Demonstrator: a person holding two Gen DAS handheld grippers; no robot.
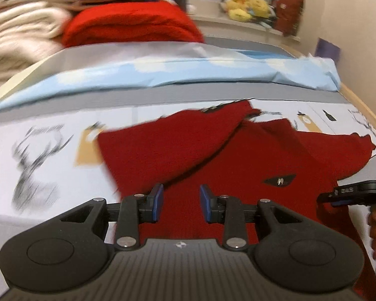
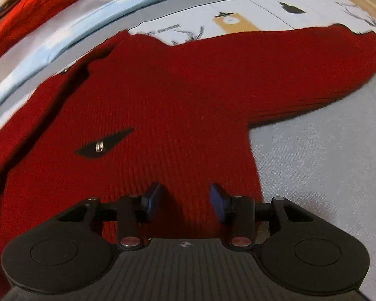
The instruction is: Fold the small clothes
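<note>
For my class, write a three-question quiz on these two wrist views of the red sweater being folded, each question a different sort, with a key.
1. True or false: the left claw is clamped on the dark red sweater.
2. Which sleeve is folded across the body? A) the one on the sweater's left side in the left wrist view B) the one stretched out on the right in the right wrist view
3. Fill in: the right claw is ____ above the sweater's hem.

Key: 1 false, it is open; 2 A; 3 open
</note>
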